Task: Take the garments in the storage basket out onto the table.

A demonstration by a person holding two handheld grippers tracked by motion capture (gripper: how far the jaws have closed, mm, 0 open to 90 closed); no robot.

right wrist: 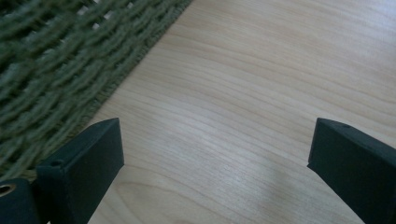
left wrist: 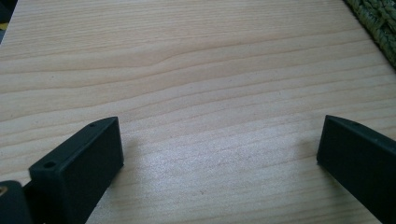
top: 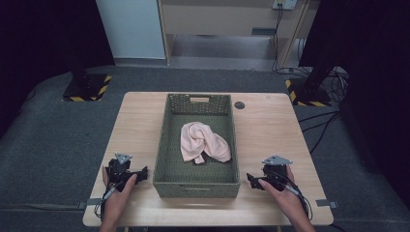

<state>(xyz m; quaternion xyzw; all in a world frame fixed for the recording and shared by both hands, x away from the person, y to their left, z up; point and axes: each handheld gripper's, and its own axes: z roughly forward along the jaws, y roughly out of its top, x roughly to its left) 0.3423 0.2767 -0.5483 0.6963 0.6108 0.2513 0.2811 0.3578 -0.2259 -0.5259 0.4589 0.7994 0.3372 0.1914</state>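
A small dark disc (top: 239, 105) lies beside the basket's (top: 164, 140) far corner.

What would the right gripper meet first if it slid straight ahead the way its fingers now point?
Probably bare table: the open right gripper points along the wood, with the green woven basket just off to one side. Depth is unclear.

One green woven basket (top: 197, 181) sits on one wooden table (top: 270, 130). It holds one pink cloth (top: 203, 142). Two grippers rest beside it: left gripper (top: 141, 175), right gripper (top: 252, 181).

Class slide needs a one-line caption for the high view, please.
Pink cloth crumpled in a green woven basket on a wooden table, open left gripper and right gripper flanking it.
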